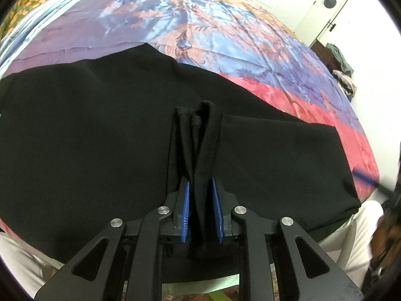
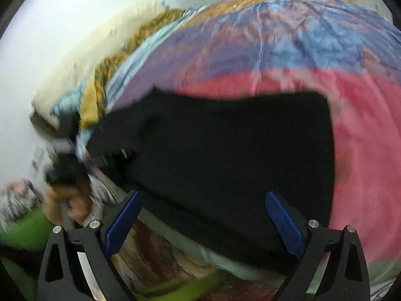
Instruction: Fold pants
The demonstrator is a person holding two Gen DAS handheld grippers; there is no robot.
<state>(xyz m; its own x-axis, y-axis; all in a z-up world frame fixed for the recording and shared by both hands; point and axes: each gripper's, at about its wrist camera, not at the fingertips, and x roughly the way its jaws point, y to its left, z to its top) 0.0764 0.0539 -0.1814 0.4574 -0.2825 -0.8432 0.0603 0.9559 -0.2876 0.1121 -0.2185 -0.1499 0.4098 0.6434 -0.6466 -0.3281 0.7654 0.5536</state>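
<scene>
The black pants (image 1: 87, 130) lie spread on a bed, on a shiny bedspread (image 1: 175, 20) with purple, blue, orange and red flower patterns. In the left wrist view the cloth covers most of the near part of the bed and reaches over its near edge.

The left claw (image 1: 202, 208) stands narrow, and a bunched strip of the pants with a sewn hem (image 1: 200, 135) runs between its two blue pads (image 1: 185, 210). Thin gaps seem to show between the pads and the cloth, so the pads are hardly pressing on it. The strip goes up from the claw and ends in folded edges that stand above the flat part of the pants.

The right claw (image 2: 203, 223) is wide open, with its blue pads far apart. Nothing is held in it. It hangs over the near edge of the bed, and the black cloth (image 2: 225, 150) lies between and beyond the two fingers. This view is blurred, so fine details are not clear.

At the left side of the right wrist view, a person's hand (image 2: 67, 198) is visible near the bed edge, beside a green surface (image 2: 27, 228). A white door (image 1: 325, 10) stands in the far corner of the room.
</scene>
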